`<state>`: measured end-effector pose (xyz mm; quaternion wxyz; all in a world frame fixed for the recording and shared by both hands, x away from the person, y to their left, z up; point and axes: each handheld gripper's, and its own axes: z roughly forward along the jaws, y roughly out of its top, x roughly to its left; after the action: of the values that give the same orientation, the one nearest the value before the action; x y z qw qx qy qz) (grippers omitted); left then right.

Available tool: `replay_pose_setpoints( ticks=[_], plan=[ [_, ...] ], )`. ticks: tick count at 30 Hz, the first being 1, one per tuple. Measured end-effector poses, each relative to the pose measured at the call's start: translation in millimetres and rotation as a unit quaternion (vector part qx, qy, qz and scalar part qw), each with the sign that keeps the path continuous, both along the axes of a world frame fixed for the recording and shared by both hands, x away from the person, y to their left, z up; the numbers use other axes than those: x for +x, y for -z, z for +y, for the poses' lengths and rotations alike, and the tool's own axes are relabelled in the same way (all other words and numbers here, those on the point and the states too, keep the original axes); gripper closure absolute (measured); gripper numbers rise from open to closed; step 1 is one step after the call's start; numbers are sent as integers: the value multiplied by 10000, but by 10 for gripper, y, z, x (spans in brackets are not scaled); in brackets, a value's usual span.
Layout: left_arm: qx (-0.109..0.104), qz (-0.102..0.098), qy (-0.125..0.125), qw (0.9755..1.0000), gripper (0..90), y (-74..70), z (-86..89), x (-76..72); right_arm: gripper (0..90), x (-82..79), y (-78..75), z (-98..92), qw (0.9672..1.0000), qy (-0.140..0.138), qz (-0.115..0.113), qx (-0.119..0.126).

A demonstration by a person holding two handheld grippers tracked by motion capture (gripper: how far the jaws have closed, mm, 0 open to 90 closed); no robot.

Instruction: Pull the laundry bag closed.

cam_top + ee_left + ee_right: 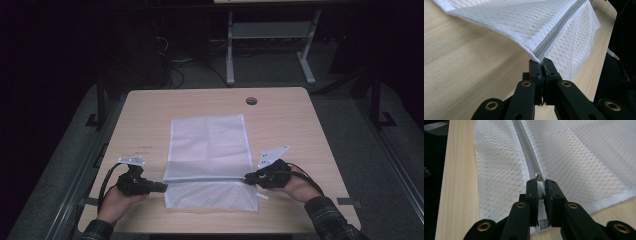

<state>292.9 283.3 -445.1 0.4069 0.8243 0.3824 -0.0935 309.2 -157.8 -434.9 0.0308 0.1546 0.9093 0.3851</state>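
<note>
White mesh bag (209, 162) lies flat near the middle of the wooden bench (145, 115), a little toward the person's edge. A grey zipper (205, 178) crosses it from side to side, with the smaller part of the bag on the person's side of it.

Left gripper (161, 187) at the bag's left edge, jaws clenched on the cloth right at the zipper's end. In the left gripper view that corner (537, 58) is lifted off the wood, with the mesh rising away from the jaws in a fold.

Right gripper (248, 177) at the right edge, jaws grasping the zipper's end. In the right gripper view a white tab sits between the jaws and the small metal slider (538, 177) shows just beyond their tips; the zipper (526, 150) runs straight away from them, closed along the length in sight.

Both hands rest on the bench, one at each side of the bag; checked sleeve (327, 215) on the right arm.

Around: a round cable hole (251, 101) near the bench's far edge, well apart from the bag. Behind the bench, a light grey frame (270, 35) and loose cables (175, 65) on a dark floor. Nothing lies between the grippers but the bag itself.
</note>
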Motion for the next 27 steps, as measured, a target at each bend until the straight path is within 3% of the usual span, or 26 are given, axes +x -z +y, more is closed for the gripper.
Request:
replay_pose_setpoints(
  ticks=[27],
  plan=[
    [66, -85, 20, 9999, 859, 6, 10, -23, 803, 17, 35, -111, 9999, -59, 92, -35]
  ],
)
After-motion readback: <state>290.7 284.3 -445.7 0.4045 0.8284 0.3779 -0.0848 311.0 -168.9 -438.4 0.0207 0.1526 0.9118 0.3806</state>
